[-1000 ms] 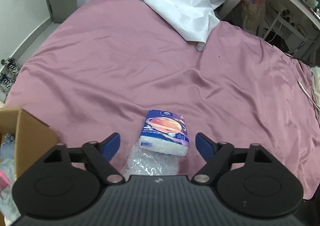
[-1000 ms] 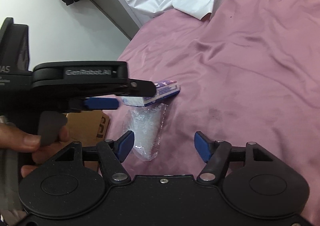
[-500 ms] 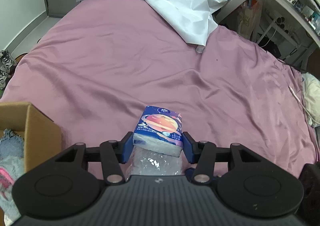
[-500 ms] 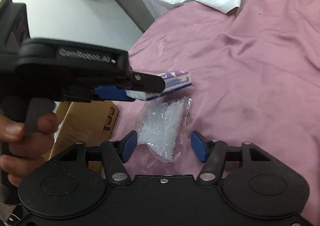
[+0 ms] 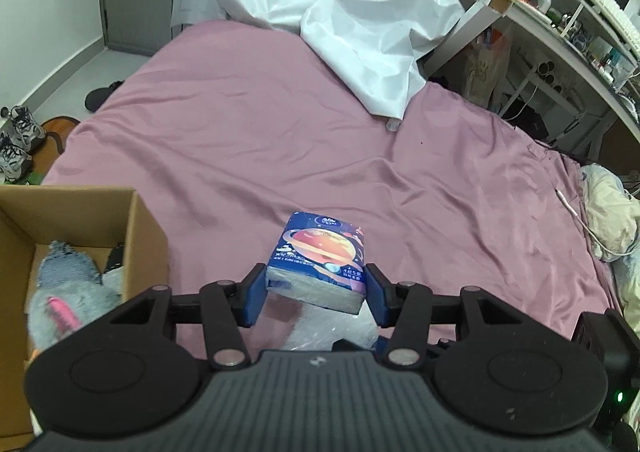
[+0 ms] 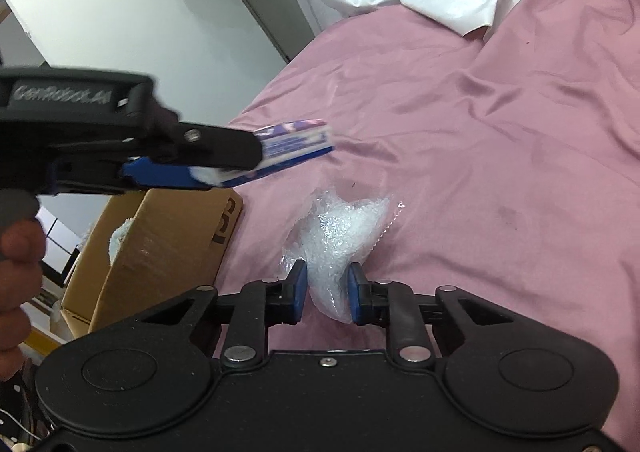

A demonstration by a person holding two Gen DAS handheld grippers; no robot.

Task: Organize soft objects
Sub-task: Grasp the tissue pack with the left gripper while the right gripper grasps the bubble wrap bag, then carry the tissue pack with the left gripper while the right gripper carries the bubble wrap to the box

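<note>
In the left wrist view the left gripper clamps the tissue pack just right of the cardboard box; it should clear the box wall before release. The right wrist view alone shows the right gripper pinching the clear plastic bag on the bed, right of the box, which wants a firm hold so the slippery film doesn't slide out.

- White sheet crumpled at far end of bed.
- Sneakers on floor, left.
- Cluttered table at right.
- Pale bedding bunched at right edge.
</note>
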